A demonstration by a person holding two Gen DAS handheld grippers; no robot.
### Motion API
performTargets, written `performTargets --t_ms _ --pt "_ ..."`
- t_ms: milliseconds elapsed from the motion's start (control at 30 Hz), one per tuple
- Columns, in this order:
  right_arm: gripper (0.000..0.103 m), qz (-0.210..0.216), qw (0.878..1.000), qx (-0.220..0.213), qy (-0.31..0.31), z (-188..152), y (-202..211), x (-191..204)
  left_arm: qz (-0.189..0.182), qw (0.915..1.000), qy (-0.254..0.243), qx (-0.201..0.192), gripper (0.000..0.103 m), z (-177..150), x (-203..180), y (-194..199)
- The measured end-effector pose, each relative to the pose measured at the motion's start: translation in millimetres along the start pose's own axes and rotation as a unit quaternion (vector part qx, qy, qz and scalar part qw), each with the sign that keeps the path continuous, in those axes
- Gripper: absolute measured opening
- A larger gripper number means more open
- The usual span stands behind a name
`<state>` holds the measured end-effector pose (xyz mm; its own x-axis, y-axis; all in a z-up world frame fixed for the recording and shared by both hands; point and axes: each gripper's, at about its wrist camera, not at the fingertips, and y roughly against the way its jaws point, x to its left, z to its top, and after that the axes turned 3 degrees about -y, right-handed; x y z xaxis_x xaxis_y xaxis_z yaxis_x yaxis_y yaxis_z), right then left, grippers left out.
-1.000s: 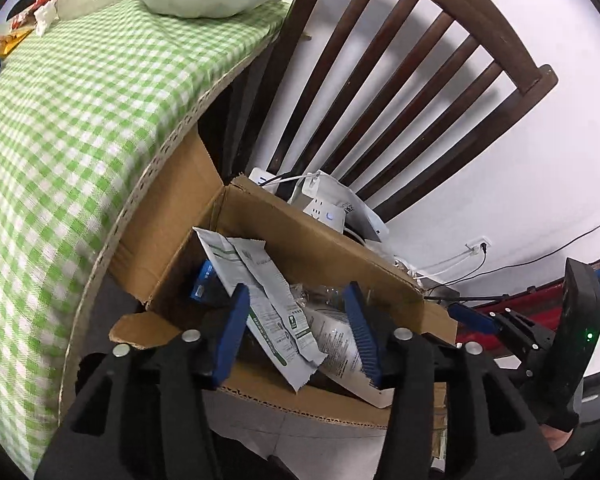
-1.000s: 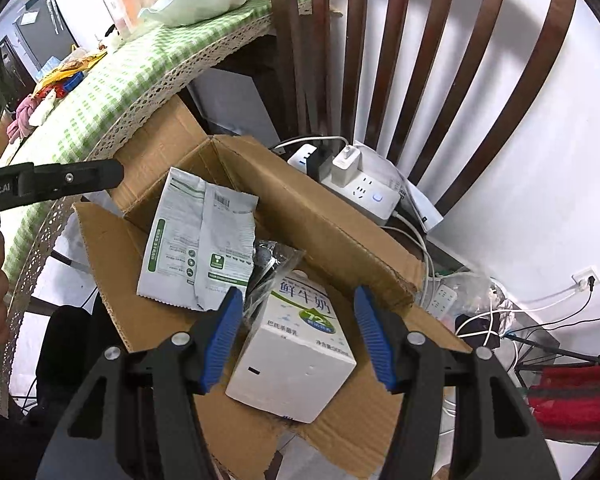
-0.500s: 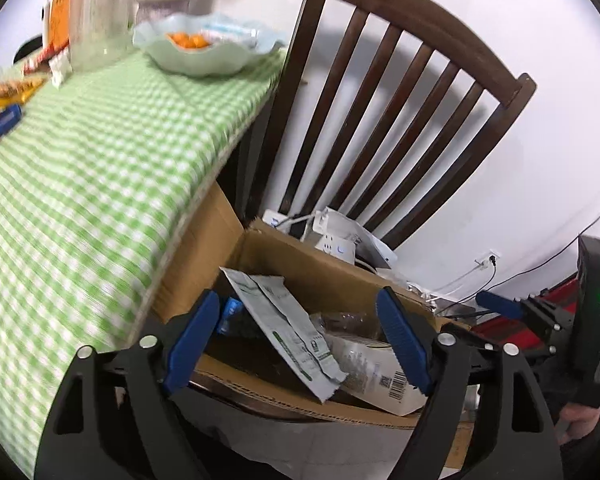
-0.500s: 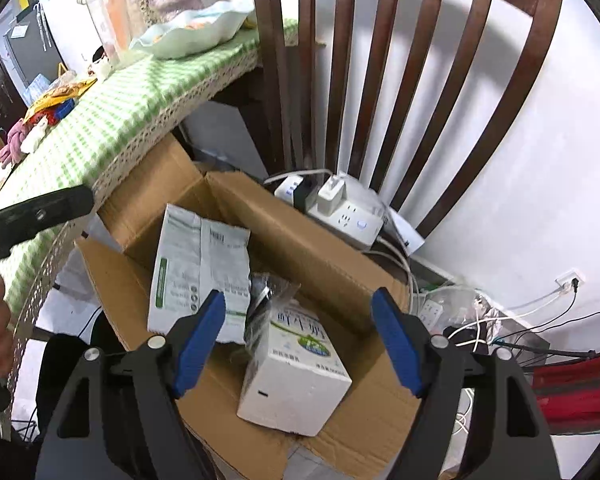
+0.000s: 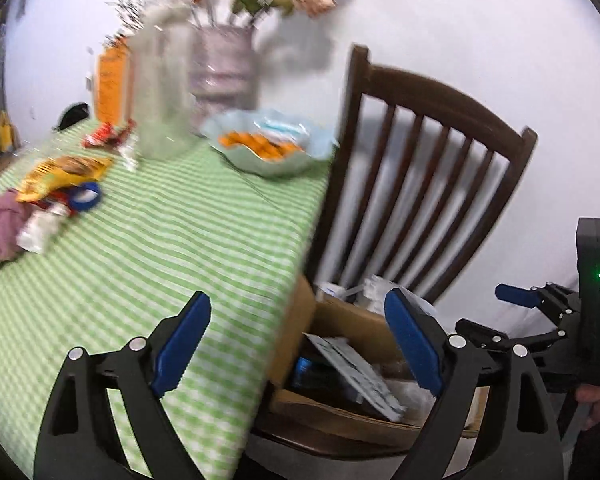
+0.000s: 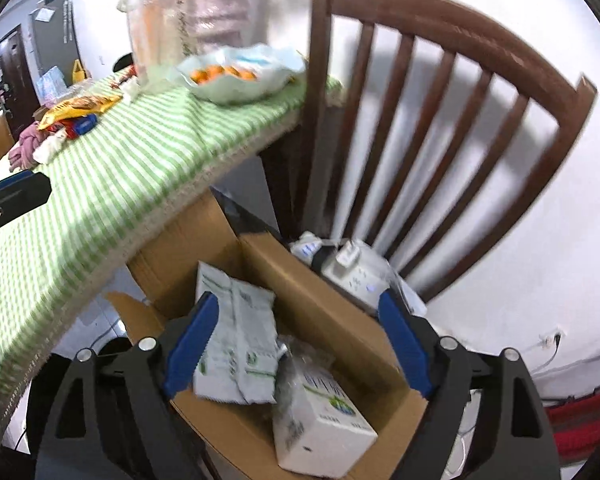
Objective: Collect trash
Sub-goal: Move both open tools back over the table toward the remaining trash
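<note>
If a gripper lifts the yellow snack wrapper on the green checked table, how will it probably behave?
The yellow snack wrapper looks crumpled and flat, so it is probably light and floppy and would sag from one pinched edge. Its surface seems glossy, so it may slip between the pads. It lies on other small litter, so neighbours might shift.

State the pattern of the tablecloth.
Green and white checks on the tablecloth, clearest in the left wrist view.
</note>
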<state>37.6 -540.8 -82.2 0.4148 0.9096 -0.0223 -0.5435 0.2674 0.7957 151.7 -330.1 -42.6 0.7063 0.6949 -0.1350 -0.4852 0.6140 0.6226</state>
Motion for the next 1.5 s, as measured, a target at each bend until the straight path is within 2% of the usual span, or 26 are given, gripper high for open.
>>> performTargets --t_ms 267,400,667,867,1100,1267,1400,1500 --pt "0.080 0.028 0.998 -0.038 0.042 39.9 2.2 58.9 0.048 0.9976 0.021 -0.045 0.085 9.3 50.4 35.6" --pt "0.080 0.054 0.995 -0.062 0.060 59.1 4.1 97.3 0.090 0.9933 0.027 -0.068 0.085 11.6 80.8 53.1" --pt "0.079 0.099 0.987 -0.097 0.086 91.7 -1.3 170.3 0.134 0.9846 0.064 -0.092 0.085 16.2 138.7 78.0" --pt "0.080 0.130 0.981 -0.116 0.089 109.4 -3.6 215.6 0.172 0.9749 0.097 -0.103 0.085 11.7 189.5 99.7" --pt "0.080 0.171 0.971 -0.136 0.092 130.4 -12.1 274.3 0.227 0.9573 0.146 -0.103 0.085 1.2 261.0 123.5" --pt "0.079 0.193 0.970 -0.117 0.086 143.8 -37.5 311.7 0.252 0.9461 0.178 -0.098 0.085 -9.8 304.4 135.3" --pt "0.079 0.206 0.972 -0.087 0.077 151.8 -64.3 335.4 0.250 0.9439 0.201 -0.078 0.085 -21.0 333.5 133.2" --pt "0.073 0.221 0.971 -0.058 0.074 156.3 -87.2 355.9 0.257 0.9425 0.205 -0.062 0.085 -27.9 347.3 126.4"
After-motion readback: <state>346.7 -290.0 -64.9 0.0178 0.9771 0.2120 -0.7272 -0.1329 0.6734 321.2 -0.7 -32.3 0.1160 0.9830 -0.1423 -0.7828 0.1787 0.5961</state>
